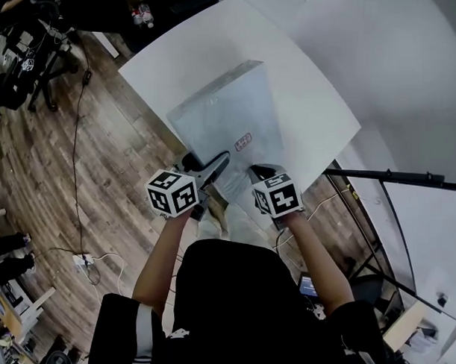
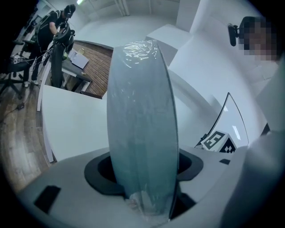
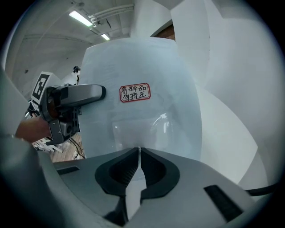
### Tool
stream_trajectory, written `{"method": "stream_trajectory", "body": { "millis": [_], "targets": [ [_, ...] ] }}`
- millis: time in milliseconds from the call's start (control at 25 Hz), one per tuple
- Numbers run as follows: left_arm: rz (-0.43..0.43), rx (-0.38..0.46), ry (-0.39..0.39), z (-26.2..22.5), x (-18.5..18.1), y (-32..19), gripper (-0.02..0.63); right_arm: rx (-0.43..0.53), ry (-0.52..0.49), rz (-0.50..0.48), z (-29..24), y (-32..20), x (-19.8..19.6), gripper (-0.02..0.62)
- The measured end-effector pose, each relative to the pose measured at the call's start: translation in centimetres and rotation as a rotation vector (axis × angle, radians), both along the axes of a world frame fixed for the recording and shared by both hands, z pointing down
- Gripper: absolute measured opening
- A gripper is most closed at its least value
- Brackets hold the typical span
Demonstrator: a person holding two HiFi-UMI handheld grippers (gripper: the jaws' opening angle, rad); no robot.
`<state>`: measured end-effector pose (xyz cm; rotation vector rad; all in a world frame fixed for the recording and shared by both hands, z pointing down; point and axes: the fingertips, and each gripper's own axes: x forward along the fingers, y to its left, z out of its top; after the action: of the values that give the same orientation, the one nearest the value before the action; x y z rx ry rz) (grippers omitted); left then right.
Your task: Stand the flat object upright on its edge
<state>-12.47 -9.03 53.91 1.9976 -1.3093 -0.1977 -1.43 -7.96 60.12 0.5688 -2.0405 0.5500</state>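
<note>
Head view, looking steeply down.

Lower left of centre: left gripper (image 1: 212,169), jaws spread wide and clamped across the thickness of the flat panel (image 1: 230,114) at its near edge. In the left gripper view, the same panel seen edge-on, filling the gap and running up the middle of the frame.

Centre of frame: the grey, film-wrapped panel itself, broad face toward the camera, over the white table (image 1: 313,83). Near edge out past the table's rim, toward the person. Not upright yet, by the look of it (exact tilt hard to judge from above).

Just right of centre on that face: small red label (image 1: 243,141).

Lower right of centre: right gripper (image 1: 260,173), jaws pressed together at the panel's near edge. Possibly nipping a fold of the clear wrapping (image 3: 147,127), though impossible to confirm from its own view.

Likely step in hand: swinging the near edge up to pivot the panel onto its far edge. To do it well:
- Keep the far edge planted on the table as the hinge.
- Lift with the left grip, slowly and without twisting.
- Use the right as a steadying touch only, with no load through film likely to slip or tear.
- Better still, regrip on the solid edge before taking weight.
- Stop at vertical and test balance before letting go.
</note>
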Motion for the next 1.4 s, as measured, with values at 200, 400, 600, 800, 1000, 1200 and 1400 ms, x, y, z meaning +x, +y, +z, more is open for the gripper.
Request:
{"method": "stream_trajectory", "body": {
  "millis": [200,400,600,800,1000,1200,1400],
  "targets": [
    [0.027,0.017,-0.069,-1.0,0.8,-0.7,0.299,0.004,-0.012,0.043,-0.2,-0.8,0.3,0.051],
    [0.056,0.047,-0.148,-1.6,2.5,-0.9,0.299,-0.011,-0.014,0.081,-0.1,-1.5,1.2,0.051],
    [0.084,0.074,-0.200,-2.3,3.7,-1.6,0.299,-0.015,-0.016,0.101,-0.3,-2.3,2.0,0.052],
    [0.123,0.104,-0.251,-2.7,5.1,-1.9,0.301,0.027,-0.030,0.135,-1.3,-3.8,3.1,0.051],
    [0.168,0.129,-0.308,-2.9,6.4,-2.0,0.301,0.101,-0.024,0.187,-2.7,-5.9,5.0,0.052],
    [0.224,0.147,-0.377,-2.9,7.9,-1.5,0.301,0.153,-0.061,0.253,-4.5,-8.1,6.7,0.052],
    [0.272,0.153,-0.435,-2.5,9.5,-0.7,0.301,0.210,-0.147,0.317,-7.8,-9.7,7.8,0.051]
  ]
}}
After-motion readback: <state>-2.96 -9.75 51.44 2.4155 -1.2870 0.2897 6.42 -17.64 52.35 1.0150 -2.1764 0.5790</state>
